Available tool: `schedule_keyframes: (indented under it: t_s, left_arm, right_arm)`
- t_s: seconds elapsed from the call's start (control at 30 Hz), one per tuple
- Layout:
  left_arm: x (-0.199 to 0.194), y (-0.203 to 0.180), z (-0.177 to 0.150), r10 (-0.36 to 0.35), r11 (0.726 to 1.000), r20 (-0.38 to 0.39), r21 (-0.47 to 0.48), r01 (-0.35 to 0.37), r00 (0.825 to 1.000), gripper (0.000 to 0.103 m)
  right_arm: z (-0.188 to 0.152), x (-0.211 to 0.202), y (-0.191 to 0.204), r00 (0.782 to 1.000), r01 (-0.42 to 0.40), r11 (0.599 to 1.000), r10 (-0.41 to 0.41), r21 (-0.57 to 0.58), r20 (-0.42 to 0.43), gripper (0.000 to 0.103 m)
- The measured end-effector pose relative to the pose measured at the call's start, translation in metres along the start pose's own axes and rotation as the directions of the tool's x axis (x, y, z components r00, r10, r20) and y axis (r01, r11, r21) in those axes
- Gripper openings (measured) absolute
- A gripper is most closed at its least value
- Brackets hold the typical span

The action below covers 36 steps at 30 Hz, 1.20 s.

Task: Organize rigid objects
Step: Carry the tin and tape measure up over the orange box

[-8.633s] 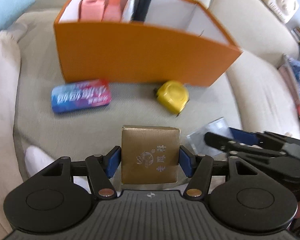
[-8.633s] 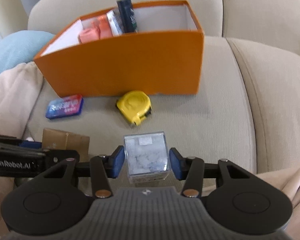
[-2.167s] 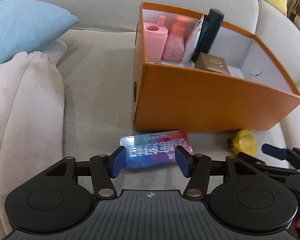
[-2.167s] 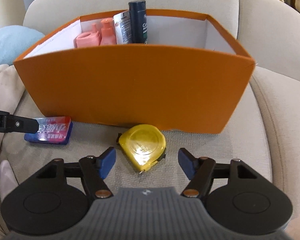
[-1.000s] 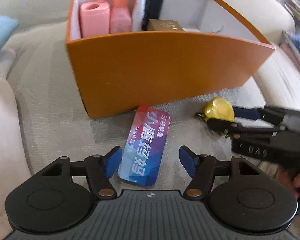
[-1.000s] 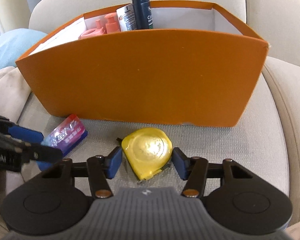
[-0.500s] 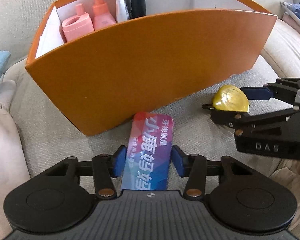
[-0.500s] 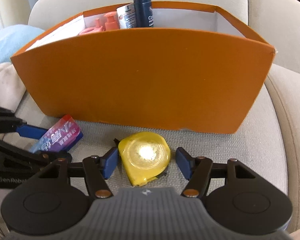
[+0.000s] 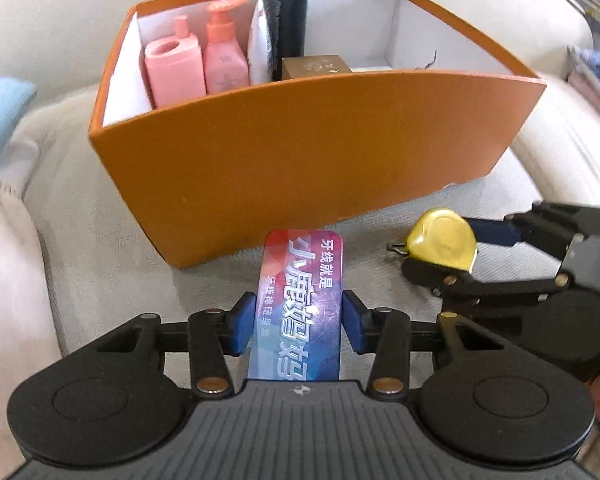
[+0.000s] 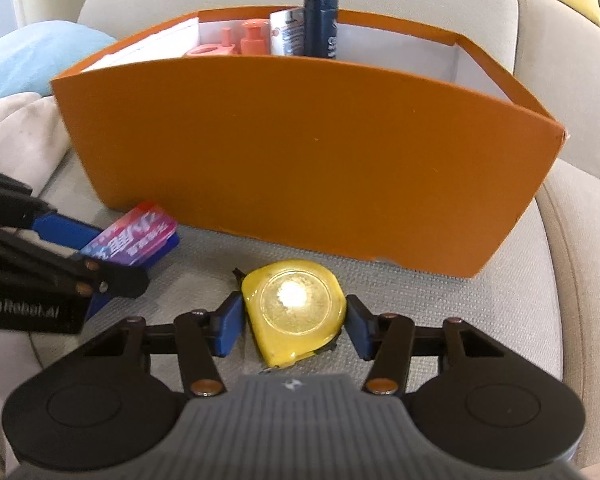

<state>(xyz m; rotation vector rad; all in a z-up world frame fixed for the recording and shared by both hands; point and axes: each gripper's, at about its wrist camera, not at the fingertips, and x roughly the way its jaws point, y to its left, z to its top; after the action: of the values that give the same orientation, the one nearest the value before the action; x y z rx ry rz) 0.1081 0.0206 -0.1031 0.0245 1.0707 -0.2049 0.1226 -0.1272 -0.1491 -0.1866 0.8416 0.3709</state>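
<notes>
Floss tin, flat and printed in red, blue and purple, is seen lying on the sofa seat cushion with its far end just at the front wall of the orange box; it is bracketed by the blue pads of the left gripper, whose jaws are closing, with both pads at the tin's long sides. Beside it, toward the cushion's right side, the yellow tape measure is shown lying flat on the cushion, near the same front wall, between the pads of the right gripper; those jaws are closing too, with the pads at or just off the case. Whether a narrow gap remains there cannot be told. Inside the box, two pink bottles are stood in the left compartment, and a dark tube, a white pack and a gold carton are held beyond the divider. A blue cushion is visible at the sofa's left edge.
</notes>
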Motion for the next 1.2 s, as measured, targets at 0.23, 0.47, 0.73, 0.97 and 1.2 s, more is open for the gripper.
schedule_keyframes:
  t_s: [0.23,0.47,0.73,0.97,1.2]
  left_arm:
    - [-0.028,0.003,0.001,-0.075,0.994,0.056,-0.08,0.079,0.996,0.051]
    - [-0.061,-0.004,-0.001,-0.161,0.974,0.125,-0.142,0.178,0.979,0.051]
    - [-0.09,-0.005,0.032,-0.202,0.957,0.217,-0.165,0.24,0.955,0.051]
    - [-0.097,-0.003,0.092,-0.215,0.958,0.241,-0.138,0.253,0.946,0.051]
    - [-0.073,0.011,0.139,-0.242,0.951,0.197,-0.148,0.273,0.95,0.051]
  right_arm:
    - [0.004,-0.017,0.002,1.0,-0.002,1.0,0.002,0.009,0.02,0.055]
    - [0.016,-0.049,0.004,0.998,-0.012,1.0,0.012,0.001,0.066,0.055]
    - [0.041,-0.081,-0.001,0.992,-0.015,1.0,0.018,-0.024,0.127,0.055]
    - [0.084,-0.101,-0.017,0.98,0.01,0.993,0.013,-0.114,0.201,0.055]
    - [0.132,-0.091,-0.034,0.981,0.024,0.975,0.02,-0.222,0.194,0.055]
